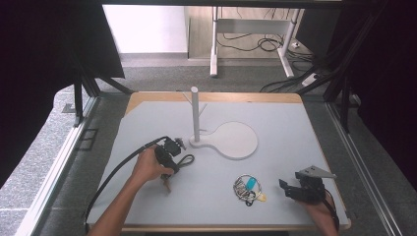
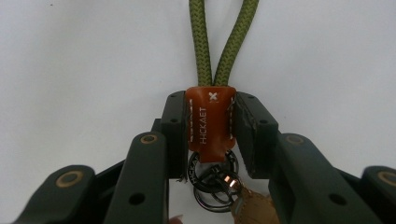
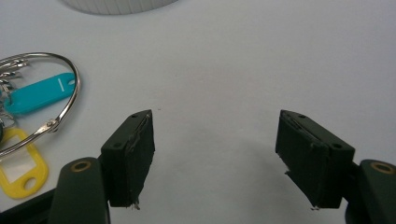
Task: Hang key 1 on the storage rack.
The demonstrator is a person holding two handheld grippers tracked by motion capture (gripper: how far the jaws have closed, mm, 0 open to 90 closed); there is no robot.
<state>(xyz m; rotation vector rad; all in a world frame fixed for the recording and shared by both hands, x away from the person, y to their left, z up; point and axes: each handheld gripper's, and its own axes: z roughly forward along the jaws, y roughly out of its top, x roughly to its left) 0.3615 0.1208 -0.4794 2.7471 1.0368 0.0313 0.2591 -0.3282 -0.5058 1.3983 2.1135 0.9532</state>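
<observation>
A keychain with an orange leather tab (image 2: 210,123) and a green cord loop (image 2: 224,42) lies on the white table; my left gripper (image 2: 210,122) is shut on the tab, metal rings (image 2: 212,179) hanging behind it. From above, the left gripper (image 1: 169,155) sits left of centre with the cord loop (image 1: 187,160) beside it. A large key ring (image 1: 247,188) with teal and yellow tags lies at the front centre. My right gripper (image 1: 290,189) rests open just right of it, nothing between its fingers. The right gripper view has the ring (image 3: 51,116), teal tag (image 3: 39,93) and yellow tag (image 3: 21,170) at its left.
A white stand with an upright post (image 1: 195,113) and short pegs rises from a round flat base (image 1: 236,140) in the middle of the table. The table's wooden edge (image 1: 216,97) runs along the back. Desk legs and cables lie on the floor beyond.
</observation>
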